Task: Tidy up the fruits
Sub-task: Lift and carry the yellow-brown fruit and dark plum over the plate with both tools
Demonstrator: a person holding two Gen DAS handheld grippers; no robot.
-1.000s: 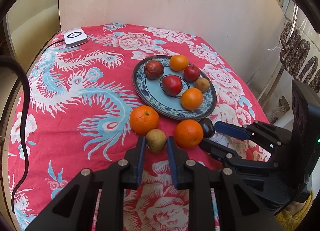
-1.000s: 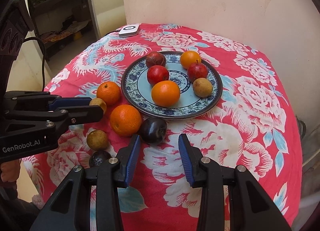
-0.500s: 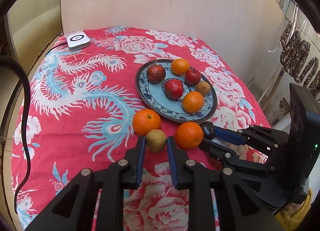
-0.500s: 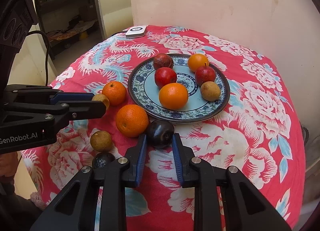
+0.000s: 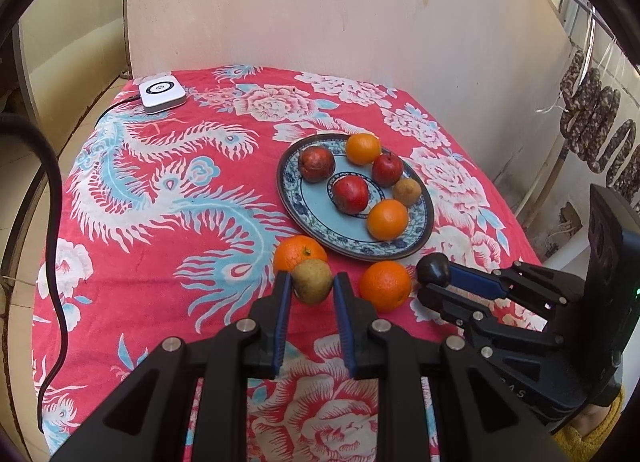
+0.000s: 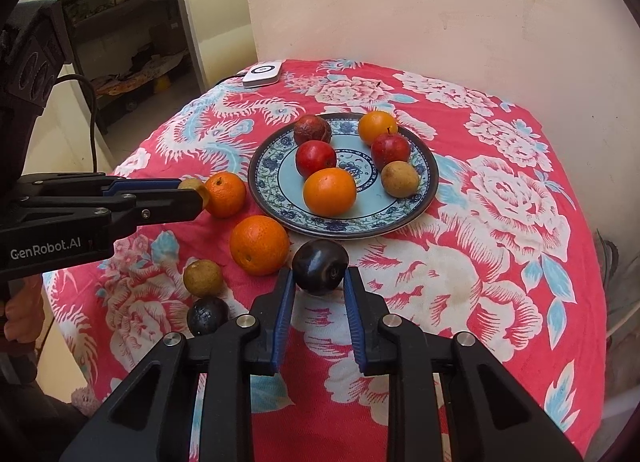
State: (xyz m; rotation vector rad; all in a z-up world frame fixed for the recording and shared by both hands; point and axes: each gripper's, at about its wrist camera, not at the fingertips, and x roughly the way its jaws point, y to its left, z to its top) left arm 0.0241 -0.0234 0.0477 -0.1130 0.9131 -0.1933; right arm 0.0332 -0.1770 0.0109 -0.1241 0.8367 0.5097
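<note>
Gripping a brown-green fruit (image 5: 313, 281), my left gripper (image 5: 310, 294) has its blue-padded fingers (image 5: 282, 302) pinched on either flank of it, the fruit sitting right at the fingertips. Just beyond the left finger, touching the held fruit from behind, lies an orange (image 5: 300, 254) on the red flowered cloth (image 5: 160, 222) of the counter. Past the fingertips and a little to the right sits the blue-patterned plate (image 5: 296, 202), carrying three red fruits, two oranges and one small brown fruit. Just right of my right finger rests another orange (image 5: 385, 285), and beside that the right gripper comes in from the side with a dark plum (image 5: 434, 268) at its tip.

From the right wrist camera, the left gripper (image 6: 192, 192) reaches in from the far left, the brown-green fruit pinched at its end, close beside the smaller orange (image 6: 225, 194). Left of my fingers lie a brown fruit (image 6: 203, 277) and a dark fruit (image 6: 208, 315) on the cloth, with the bigger orange (image 6: 259, 244) just ahead of the left finger. My right gripper (image 6: 319, 282) has its fingers closed on the dark plum (image 6: 320, 266), one pad on each side. Straight ahead of the fingertips is the plate (image 6: 424, 198). Far beyond, near the counter's back edge, rests a white device (image 6: 262, 73).
</note>
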